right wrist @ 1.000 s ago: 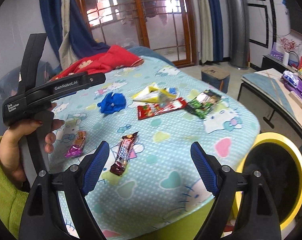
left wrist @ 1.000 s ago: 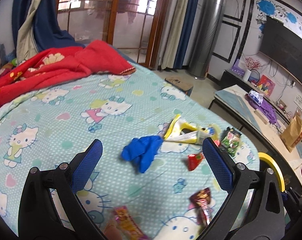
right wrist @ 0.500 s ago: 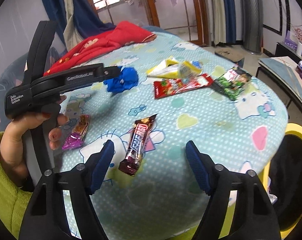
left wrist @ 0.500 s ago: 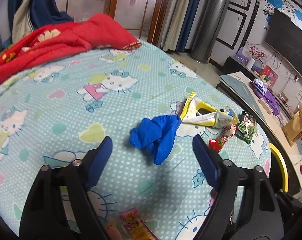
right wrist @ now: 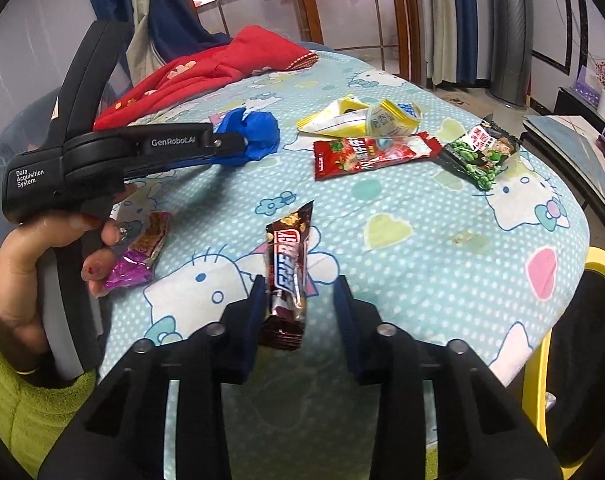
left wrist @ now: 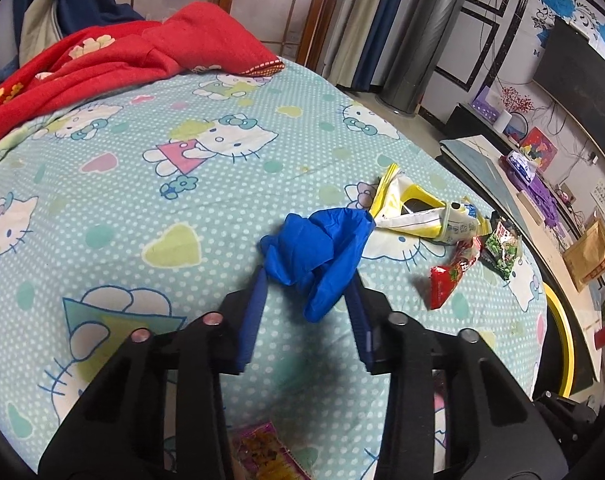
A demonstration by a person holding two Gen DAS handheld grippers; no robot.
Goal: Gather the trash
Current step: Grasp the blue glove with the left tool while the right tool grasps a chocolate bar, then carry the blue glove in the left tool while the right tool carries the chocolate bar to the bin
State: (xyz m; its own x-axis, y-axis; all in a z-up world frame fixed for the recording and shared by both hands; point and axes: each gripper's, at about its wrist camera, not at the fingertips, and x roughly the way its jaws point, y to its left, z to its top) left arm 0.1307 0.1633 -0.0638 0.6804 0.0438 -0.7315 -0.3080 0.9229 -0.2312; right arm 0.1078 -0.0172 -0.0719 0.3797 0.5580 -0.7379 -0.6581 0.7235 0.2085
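Left wrist view, left to right: red blanket bunched at the far left of the bed, cartoon-cat bedsheet across the rest. Left gripper low over the sheet, jaws closing, crumpled blue glove between the blue fingers; both pads look to be touching the glove's lower folds, though a firm clamp cannot be told. Just right of the glove, touching it, a yellow-white wrapper. Further right a red snack packet, then a green snack packet near the bed edge. A pink-yellow candy wrapper lies at the bottom edge under the gripper. Yellow-rimmed bin beside the bed at far right.

Right wrist view, left to right: a person's left hand in a green sleeve grips the other gripper's black handle, whose tips sit at the blue glove. Purple candy wrapper lies on the sheet just beside that hand's fingers. Right gripper centre, jaws closing, brown chocolate bar wrapper between them; left pad touches its edge, right pad stands apart with a gap, so not clamped. Beyond, the yellow-white wrapper, red snack packet and green snack packet in a row. Bin rim at far right, below the bed edge.
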